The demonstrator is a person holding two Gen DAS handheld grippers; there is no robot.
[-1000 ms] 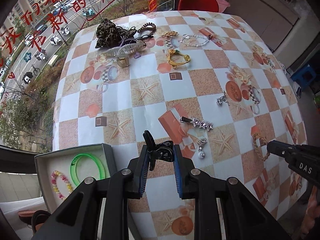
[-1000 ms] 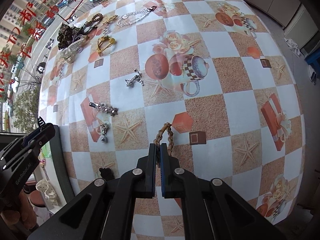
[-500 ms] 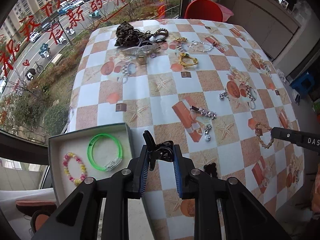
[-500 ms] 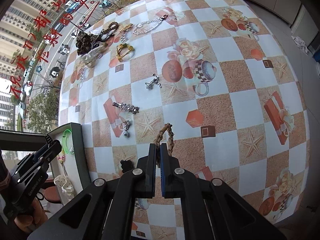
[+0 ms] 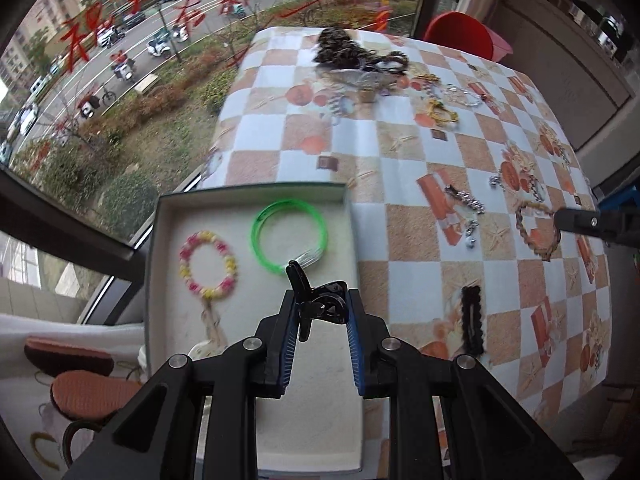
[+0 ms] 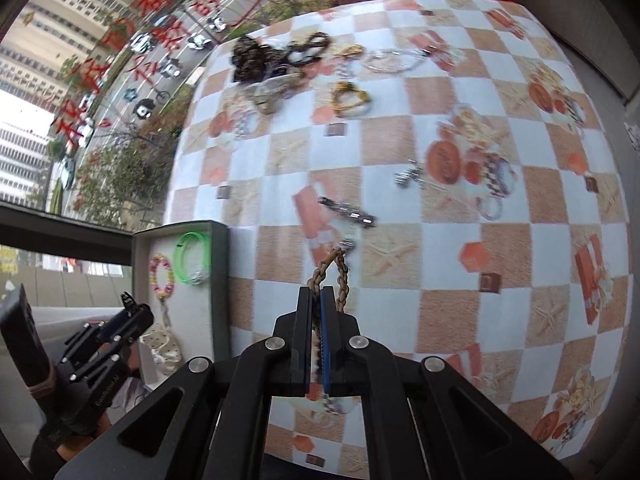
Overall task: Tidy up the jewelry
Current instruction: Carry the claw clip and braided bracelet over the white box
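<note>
My left gripper (image 5: 322, 314) was clenched on a small black hair claw (image 5: 316, 300), held over the near part of the open jewelry box (image 5: 154, 280) at the left edge of the table (image 5: 400, 152). Inside the box, on its pale lining, lay a green bangle (image 5: 289, 236) toward the far side and a pink-and-yellow bead bracelet (image 5: 208, 265) just left of it, the two lying apart. My right gripper (image 6: 316, 308) had its jaws pressed together on a braided brown bracelet (image 6: 334, 276), whose loop stuck out past the fingertips above the checkered cloth, well right of the box. On the table between the grippers lay a black fuzzy hair clip (image 5: 471, 318), and farther off a silver star clip (image 5: 464, 198). A tangle of other pieces (image 5: 360, 60) sat at the far edge by the window.
</note>
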